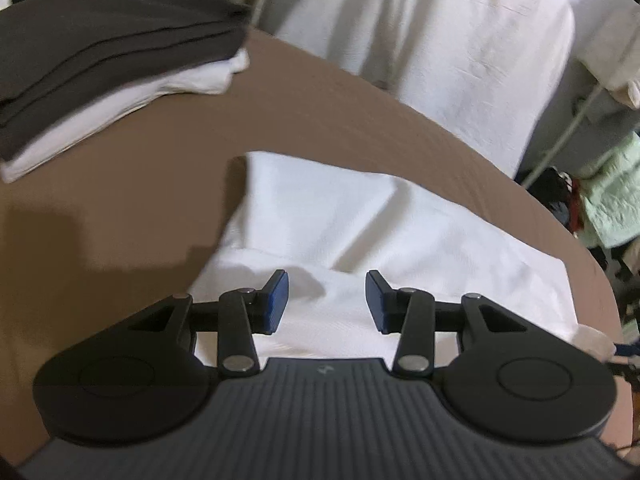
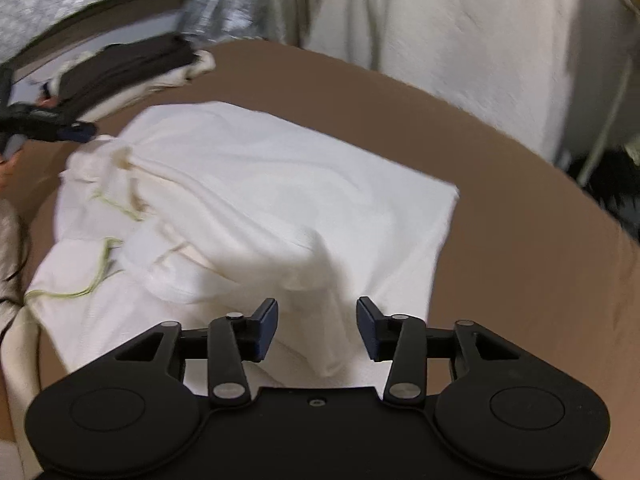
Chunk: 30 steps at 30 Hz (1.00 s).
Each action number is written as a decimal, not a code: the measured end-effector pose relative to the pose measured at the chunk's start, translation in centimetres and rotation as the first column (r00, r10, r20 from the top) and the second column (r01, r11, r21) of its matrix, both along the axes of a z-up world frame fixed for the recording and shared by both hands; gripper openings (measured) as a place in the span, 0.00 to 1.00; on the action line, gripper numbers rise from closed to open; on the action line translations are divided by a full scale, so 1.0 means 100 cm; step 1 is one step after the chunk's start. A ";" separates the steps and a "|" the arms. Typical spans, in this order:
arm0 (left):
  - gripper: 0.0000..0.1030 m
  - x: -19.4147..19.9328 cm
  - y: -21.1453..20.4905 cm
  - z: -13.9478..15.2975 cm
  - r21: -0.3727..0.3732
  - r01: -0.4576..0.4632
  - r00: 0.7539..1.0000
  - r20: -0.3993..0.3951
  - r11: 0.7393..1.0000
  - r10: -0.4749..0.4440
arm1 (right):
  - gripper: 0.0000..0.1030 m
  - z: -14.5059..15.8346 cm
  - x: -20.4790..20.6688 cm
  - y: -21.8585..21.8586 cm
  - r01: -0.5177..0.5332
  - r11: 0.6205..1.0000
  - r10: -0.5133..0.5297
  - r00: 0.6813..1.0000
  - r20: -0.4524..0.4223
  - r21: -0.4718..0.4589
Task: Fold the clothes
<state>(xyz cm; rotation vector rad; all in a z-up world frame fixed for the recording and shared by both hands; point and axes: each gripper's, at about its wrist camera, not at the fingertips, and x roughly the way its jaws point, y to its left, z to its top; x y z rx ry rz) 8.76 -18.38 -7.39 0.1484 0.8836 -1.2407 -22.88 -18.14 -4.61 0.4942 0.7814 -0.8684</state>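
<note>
A white garment [image 1: 380,232] lies partly folded on the brown table [image 1: 120,220]. My left gripper [image 1: 327,280] hovers over its near edge, jaws open, with nothing pressed between the blue pads [image 1: 276,300]. In the right wrist view the same garment [image 2: 280,184] looks rumpled, with a loose yellow-green thread [image 2: 100,264] on its left side. My right gripper [image 2: 317,306] is open over a raised fold at the near edge, pads apart from the cloth. The left gripper [image 2: 76,132] shows at the far left, by the garment's corner.
A stack of folded dark grey and white clothes [image 1: 100,60] sits at the table's back left, also seen as the stack [image 2: 128,64]. White fabric [image 1: 460,40] hangs behind the table. Silver foil [image 2: 60,0] lies at the back left. The table edge [image 1: 560,220] curves along the right.
</note>
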 end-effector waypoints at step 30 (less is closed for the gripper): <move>0.76 -0.043 -0.021 -0.009 0.115 0.075 0.959 0.263 0.991 -0.103 | 0.09 -0.016 -0.039 0.024 0.111 0.979 -0.108 0.994 -0.025 0.173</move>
